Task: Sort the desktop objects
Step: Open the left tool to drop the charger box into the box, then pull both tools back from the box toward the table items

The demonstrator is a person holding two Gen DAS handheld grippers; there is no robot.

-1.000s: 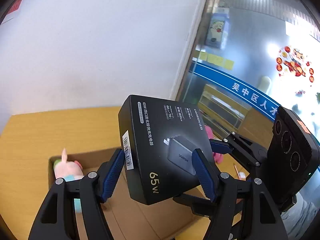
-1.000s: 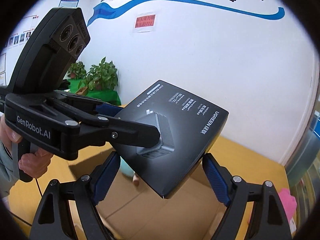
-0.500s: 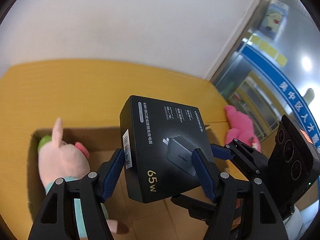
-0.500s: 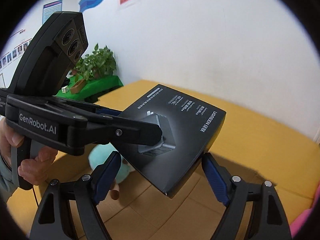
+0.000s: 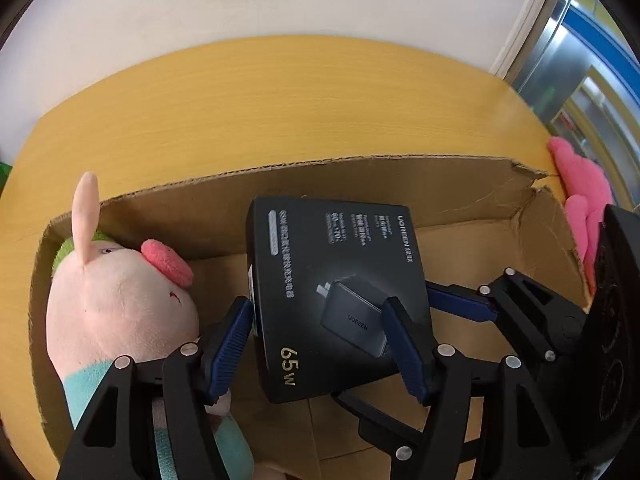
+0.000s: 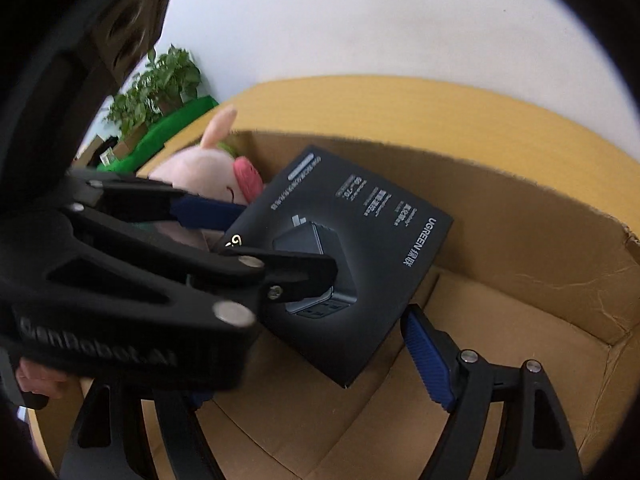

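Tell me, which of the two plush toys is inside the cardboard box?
The pale pink pig, lying in the box's left end. The bright pink toy sits outside, on the table beyond the box's torn right corner.

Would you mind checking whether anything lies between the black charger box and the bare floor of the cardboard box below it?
Nothing visible does. The black charger box hangs over bare floor of the brown cardboard box; the pink plush pig lies beside it toward one end wall, not underneath.
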